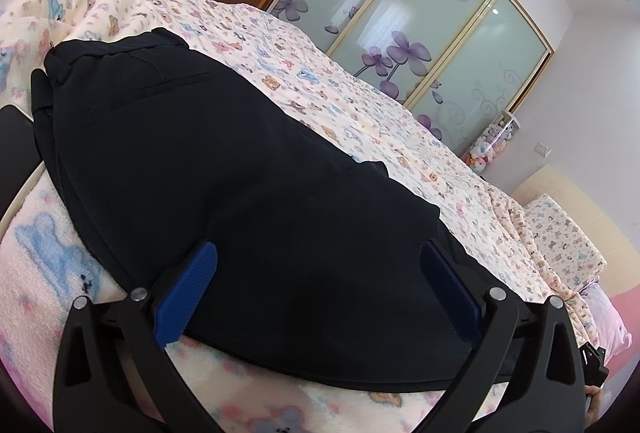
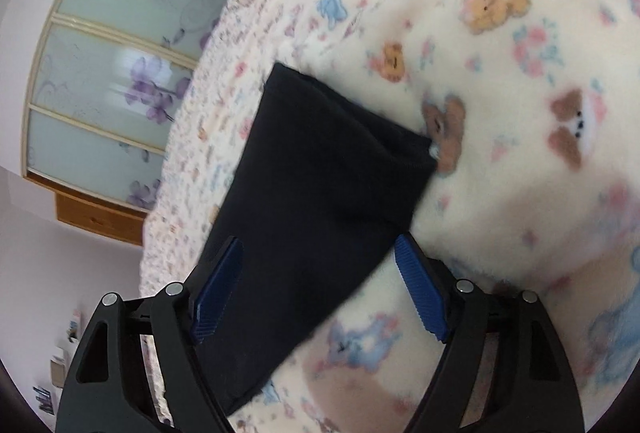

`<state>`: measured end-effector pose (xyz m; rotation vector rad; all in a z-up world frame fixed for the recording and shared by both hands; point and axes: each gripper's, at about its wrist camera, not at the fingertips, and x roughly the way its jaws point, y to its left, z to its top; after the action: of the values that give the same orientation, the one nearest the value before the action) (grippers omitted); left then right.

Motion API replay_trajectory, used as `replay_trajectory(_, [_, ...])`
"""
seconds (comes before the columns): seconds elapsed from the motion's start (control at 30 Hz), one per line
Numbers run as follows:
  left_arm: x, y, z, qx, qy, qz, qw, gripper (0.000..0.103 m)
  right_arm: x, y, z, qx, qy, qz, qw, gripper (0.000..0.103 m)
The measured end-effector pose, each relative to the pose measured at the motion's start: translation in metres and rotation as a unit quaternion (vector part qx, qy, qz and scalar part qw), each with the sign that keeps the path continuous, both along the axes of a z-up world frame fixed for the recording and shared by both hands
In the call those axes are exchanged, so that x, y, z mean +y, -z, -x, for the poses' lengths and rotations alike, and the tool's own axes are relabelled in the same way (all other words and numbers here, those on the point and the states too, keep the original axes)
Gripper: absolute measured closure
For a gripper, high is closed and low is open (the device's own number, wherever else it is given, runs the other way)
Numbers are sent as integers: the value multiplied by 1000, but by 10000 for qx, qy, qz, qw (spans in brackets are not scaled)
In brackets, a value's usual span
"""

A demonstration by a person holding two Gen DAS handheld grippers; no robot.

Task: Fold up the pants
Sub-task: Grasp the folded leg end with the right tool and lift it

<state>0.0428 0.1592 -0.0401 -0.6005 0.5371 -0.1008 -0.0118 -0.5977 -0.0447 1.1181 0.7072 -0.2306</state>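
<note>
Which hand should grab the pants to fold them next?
Probably the right. The right gripper is open by the narrow leg end of the pants, easy to lift over. The left gripper is open over the wide middle.

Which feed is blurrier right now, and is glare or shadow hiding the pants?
Right wrist view is softer: blanket print and pants edges smear. Left wrist view is sharp; the pants read as near-featureless black, only the pocket seam visible. Glare sits on the wardrobe doors, not the cloth. Both show fisheye bending.
</note>
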Motion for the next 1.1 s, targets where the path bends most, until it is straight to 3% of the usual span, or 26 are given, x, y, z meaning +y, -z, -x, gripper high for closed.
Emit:
replay_trajectory(0.13, [0,0,0,4,-11,-11,10000,2,3,-3,0,26,-74,60,10000,20])
replay_trajectory(0.4, [0,0,0,-9,-15,0,10000,2,-19,11,-12,-670,303,-203,9971,18])
replay_trajectory(0.5, [0,0,0,-11,-14,6,10000,2,-22,10,-9,-1104,320,-277,9930,16])
replay_trajectory(0.6, [0,0,0,-13,-16,12,10000,2,-20,-3,-1,-2014,77,-317,9790,16])
replay_trajectory(0.63, [0,0,0,-8,-17,4,10000,2,-20,-7,1,-2107,48,-283,9771,16])
replay_trajectory(0.7, [0,0,0,-4,-19,-6,10000,2,-23,2,2,-1689,236,-273,9850,16])
replay_trajectory(0.8, [1,0,0,-19,-12,22,10000,2,-26,15,3,-1254,446,-402,9903,31])
replay_trajectory(1.0, [1,0,0,-24,-9,32,10000,2,-24,19,5,-1158,547,-272,9914,39])
replay_trajectory(1.1, [0,-1,0,-27,-8,39,10000,2,-27,24,11,-1240,628,-340,9897,51])
